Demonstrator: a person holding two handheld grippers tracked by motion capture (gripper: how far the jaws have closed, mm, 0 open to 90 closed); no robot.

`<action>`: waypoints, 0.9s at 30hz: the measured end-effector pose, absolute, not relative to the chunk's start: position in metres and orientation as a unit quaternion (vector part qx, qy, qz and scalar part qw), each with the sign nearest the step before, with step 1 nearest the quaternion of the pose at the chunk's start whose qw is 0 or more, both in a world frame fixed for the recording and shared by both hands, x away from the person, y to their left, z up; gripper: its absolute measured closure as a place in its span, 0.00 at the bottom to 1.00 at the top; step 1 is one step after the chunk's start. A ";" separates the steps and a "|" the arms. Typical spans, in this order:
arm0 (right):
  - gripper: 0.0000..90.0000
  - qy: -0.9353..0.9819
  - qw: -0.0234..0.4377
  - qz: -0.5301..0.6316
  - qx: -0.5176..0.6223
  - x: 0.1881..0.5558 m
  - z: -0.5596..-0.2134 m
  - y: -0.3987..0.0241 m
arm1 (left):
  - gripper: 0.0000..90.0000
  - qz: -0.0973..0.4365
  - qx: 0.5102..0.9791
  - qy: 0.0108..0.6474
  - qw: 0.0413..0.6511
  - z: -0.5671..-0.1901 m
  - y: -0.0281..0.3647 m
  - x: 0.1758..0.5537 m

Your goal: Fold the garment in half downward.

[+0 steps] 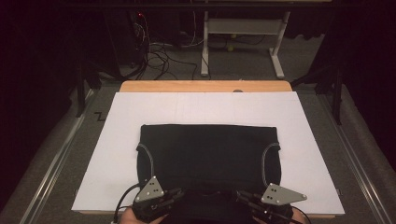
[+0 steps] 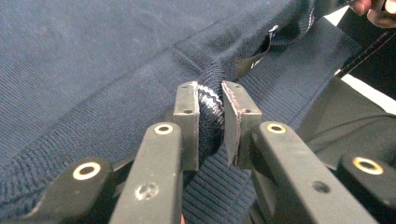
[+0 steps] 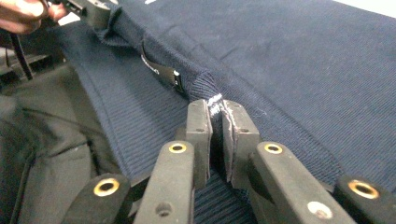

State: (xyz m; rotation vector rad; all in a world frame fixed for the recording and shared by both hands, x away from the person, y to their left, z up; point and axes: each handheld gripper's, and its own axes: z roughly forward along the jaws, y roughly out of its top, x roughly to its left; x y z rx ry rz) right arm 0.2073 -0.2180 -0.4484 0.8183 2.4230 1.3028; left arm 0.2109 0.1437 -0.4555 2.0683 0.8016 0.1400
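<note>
Both grippers are pinching the dark sweater [image 1: 208, 151] at its near edge, the left gripper [image 2: 211, 109] around seven o'clock and the right gripper [image 3: 217, 121] around five o'clock on the white sheet [image 1: 116, 140], jaws nearly closed on ribbed fabric, probably for folding it evenly.

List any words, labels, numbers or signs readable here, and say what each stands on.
None can be read.
Black neck tag inside the dark blue sweater: pale lettering, too small and blurred to read.
Same tag in the right gripper view: seen edge-on, unreadable.
Black mark near the far left corner of the white sheet: a zigzag shape, no clear character.
</note>
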 end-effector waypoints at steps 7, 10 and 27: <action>0.86 0.838 0.112 0.457 0.276 0.203 -0.451 -0.220 | 0.74 0.037 0.841 0.314 0.439 -0.457 0.144 0.204; 0.85 0.832 0.112 0.469 0.274 0.201 -0.447 -0.222 | 0.73 0.045 0.836 0.311 0.450 -0.453 0.146 0.201; 0.68 0.791 0.170 0.478 0.343 0.221 -0.448 -0.240 | 0.45 0.092 0.805 0.350 0.471 -0.458 0.171 0.225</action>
